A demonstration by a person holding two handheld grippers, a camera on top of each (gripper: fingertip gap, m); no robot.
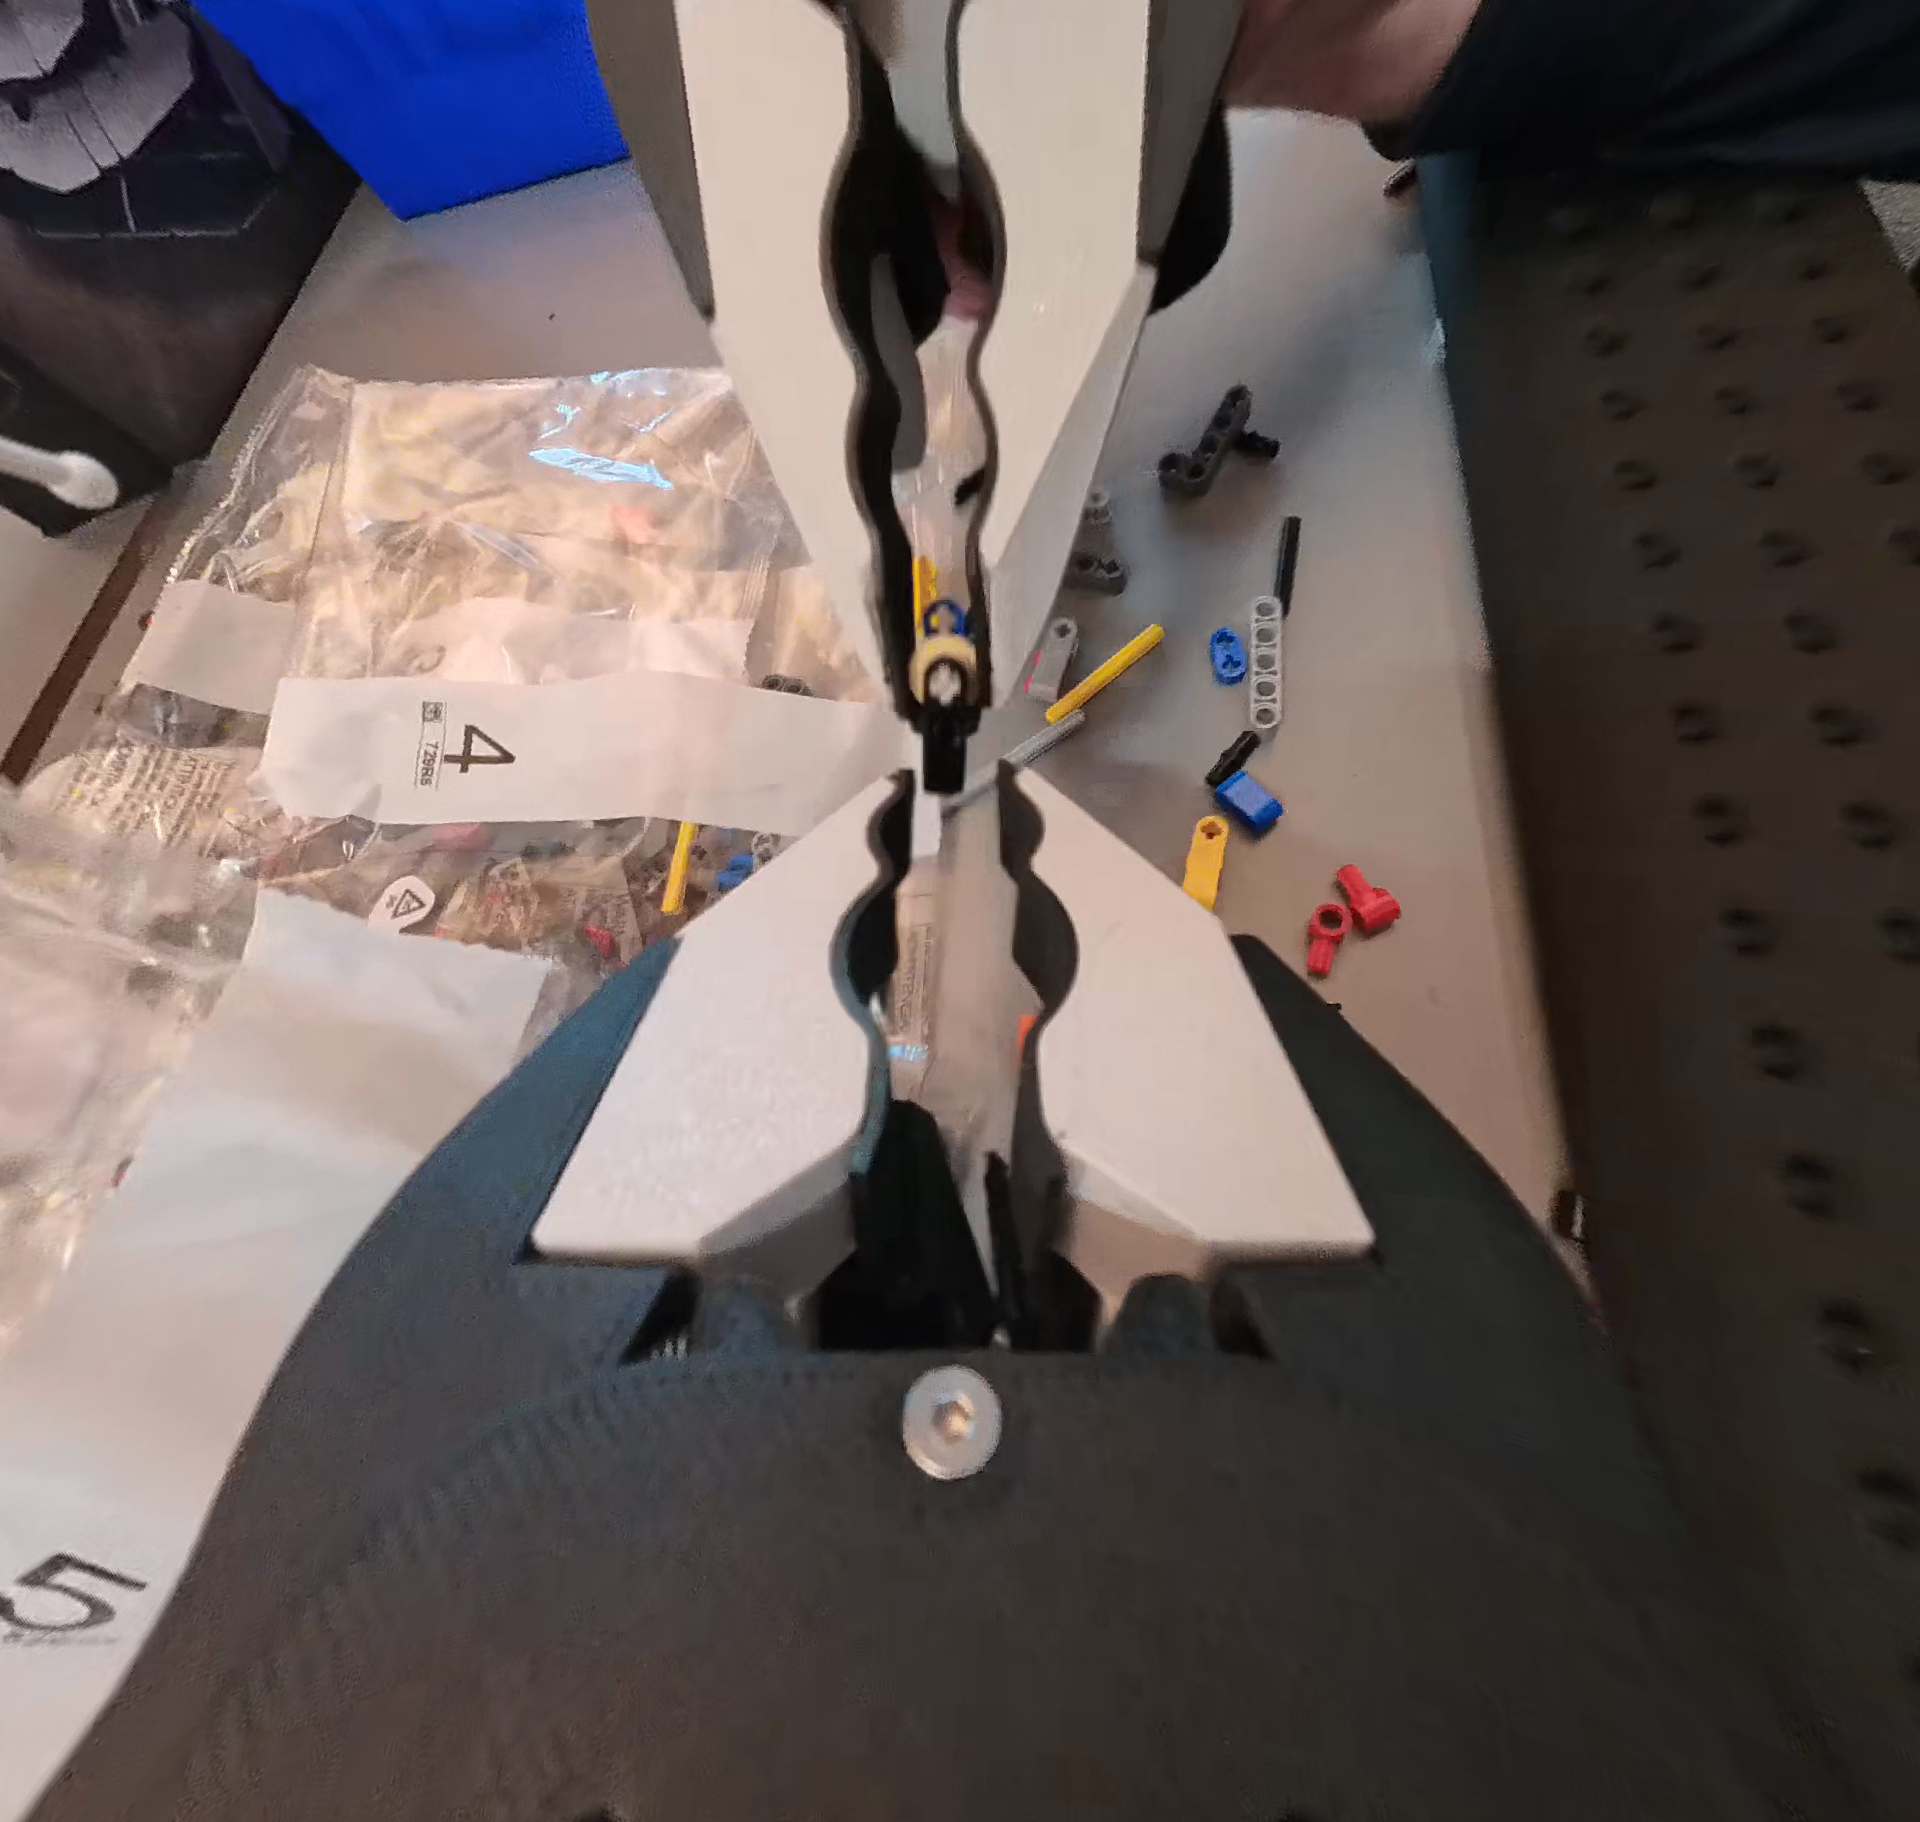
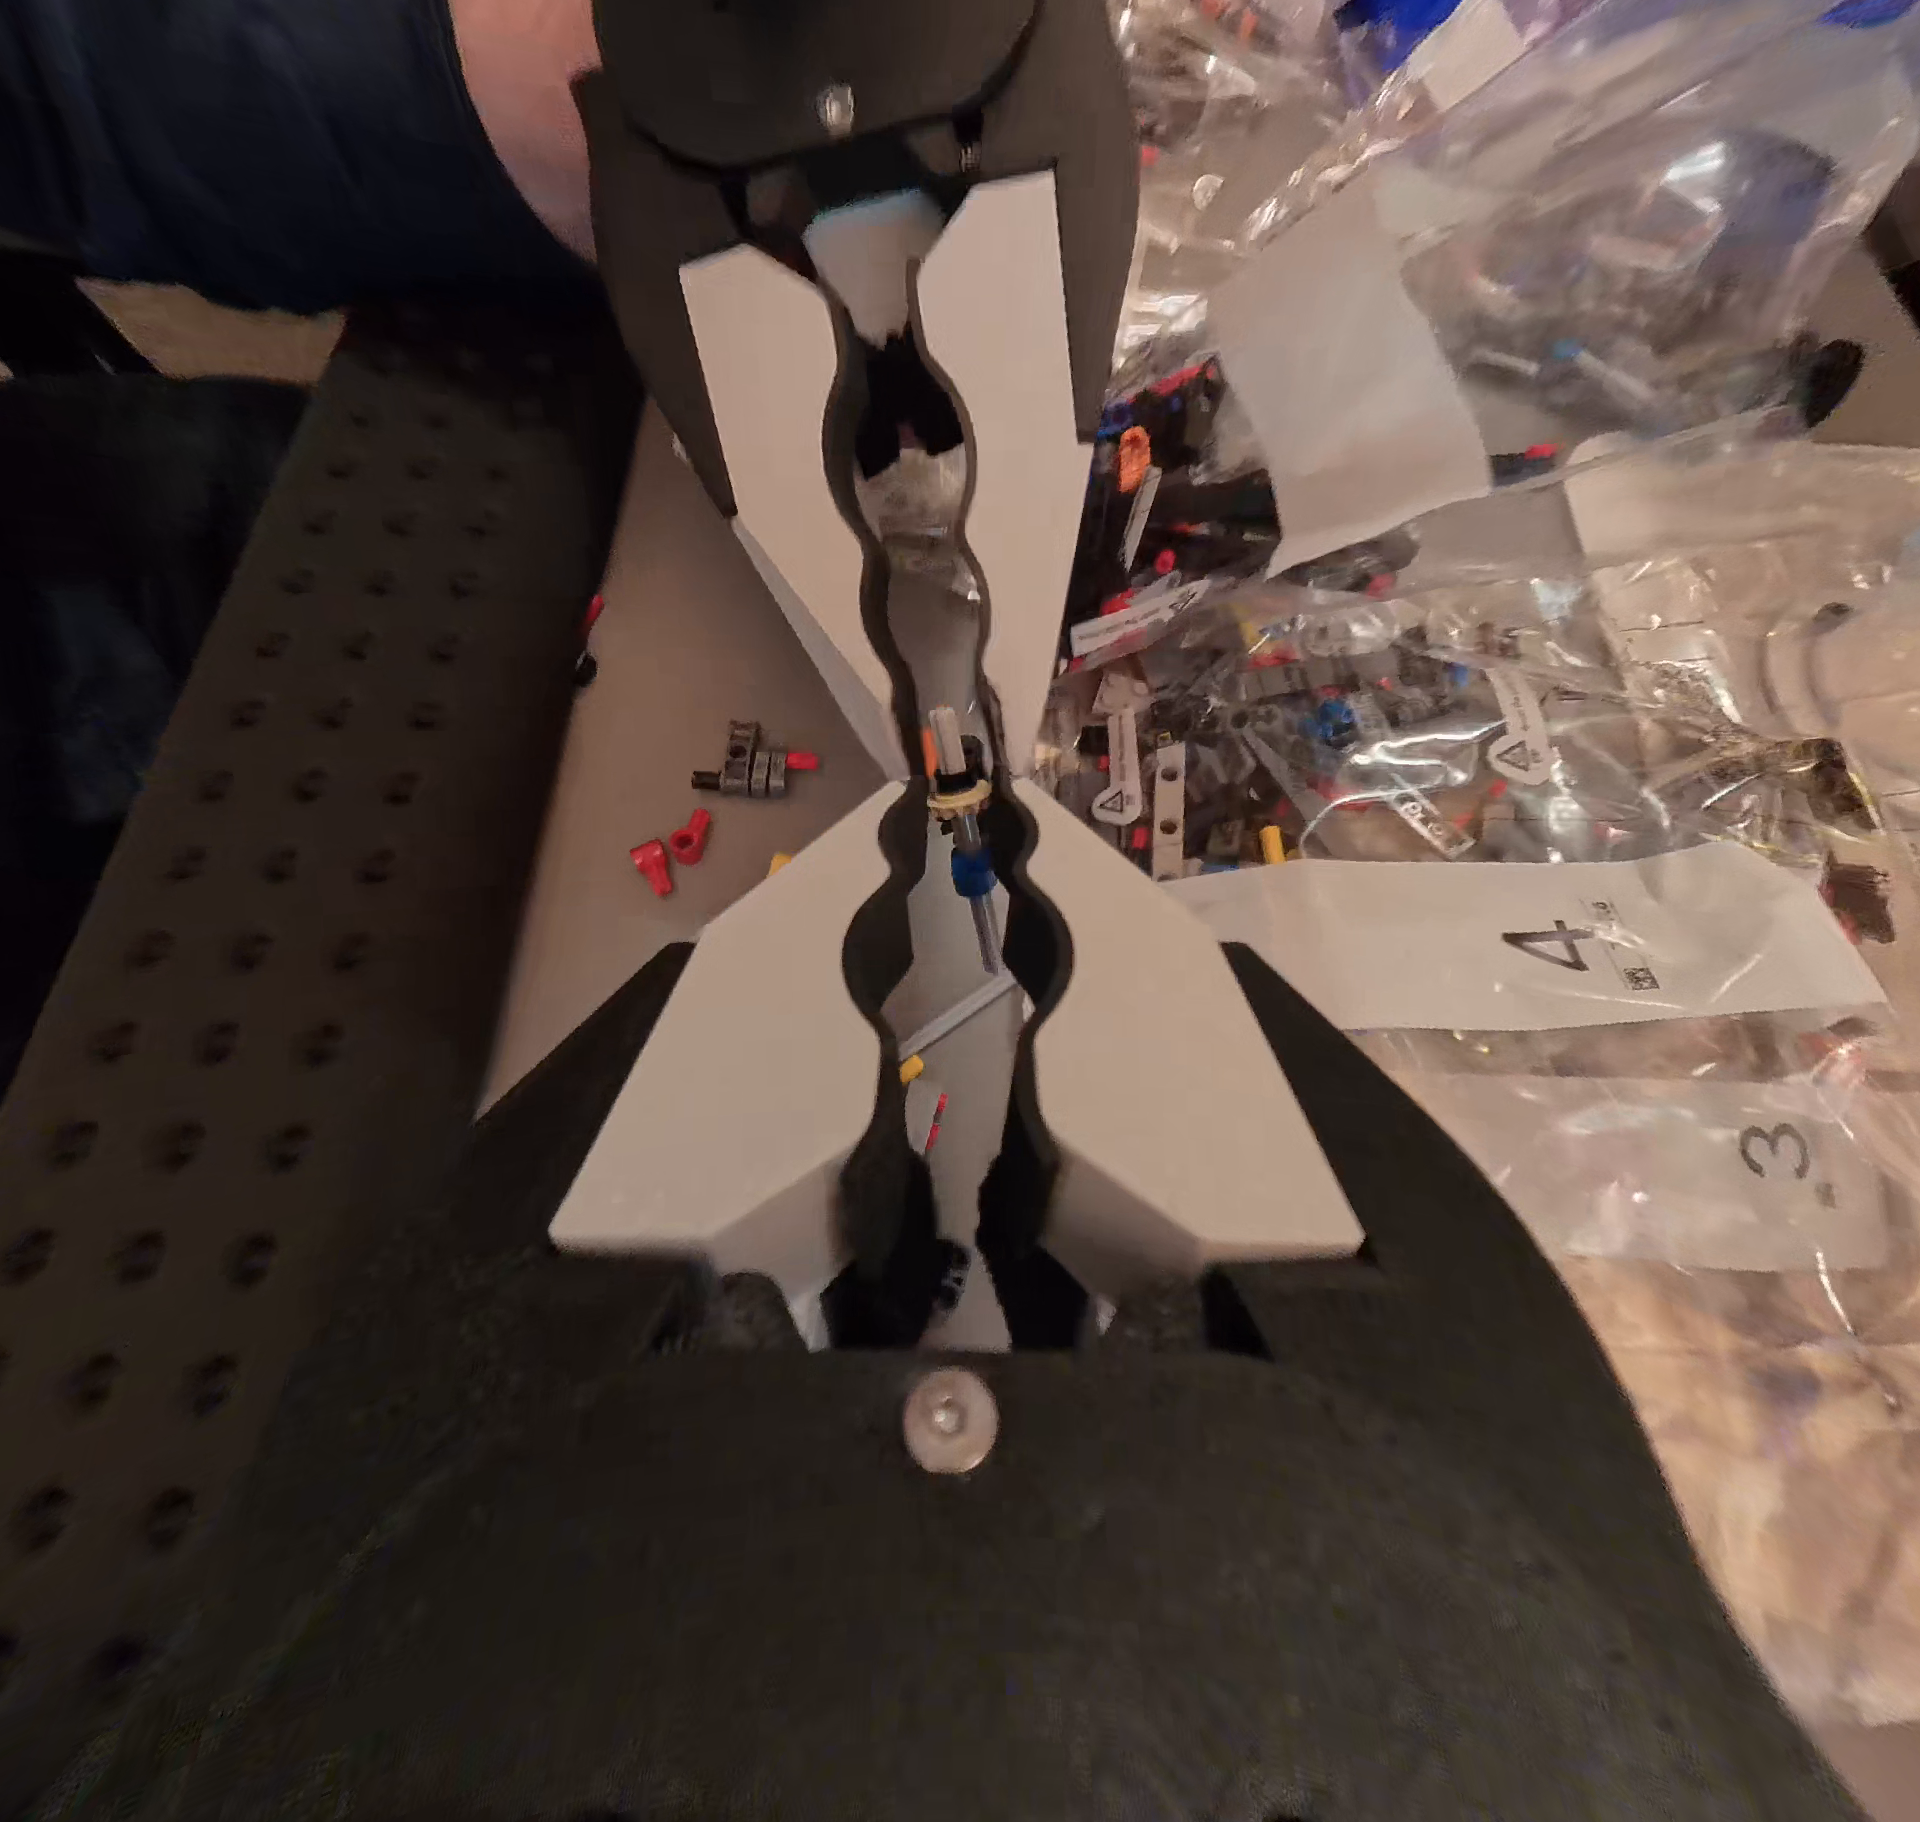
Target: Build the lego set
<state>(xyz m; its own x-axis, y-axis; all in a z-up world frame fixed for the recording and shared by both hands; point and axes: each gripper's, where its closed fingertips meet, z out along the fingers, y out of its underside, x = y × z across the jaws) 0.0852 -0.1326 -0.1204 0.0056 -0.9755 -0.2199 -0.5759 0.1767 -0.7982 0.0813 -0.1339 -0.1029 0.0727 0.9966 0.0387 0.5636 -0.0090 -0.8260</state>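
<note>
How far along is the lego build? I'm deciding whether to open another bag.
Early. Done: only a small subassembly, a tan gear and blue piece on an axle. In hand: right gripper and left gripper meet tip to tip around it. Left: loose pieces and numbered bags still sealed.

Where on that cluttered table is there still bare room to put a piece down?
Bare grey table shows between the blue bin and the scattered loose pieces, and a strip beside the black perforated mat. The side with the clear parts bags is crowded.
</note>
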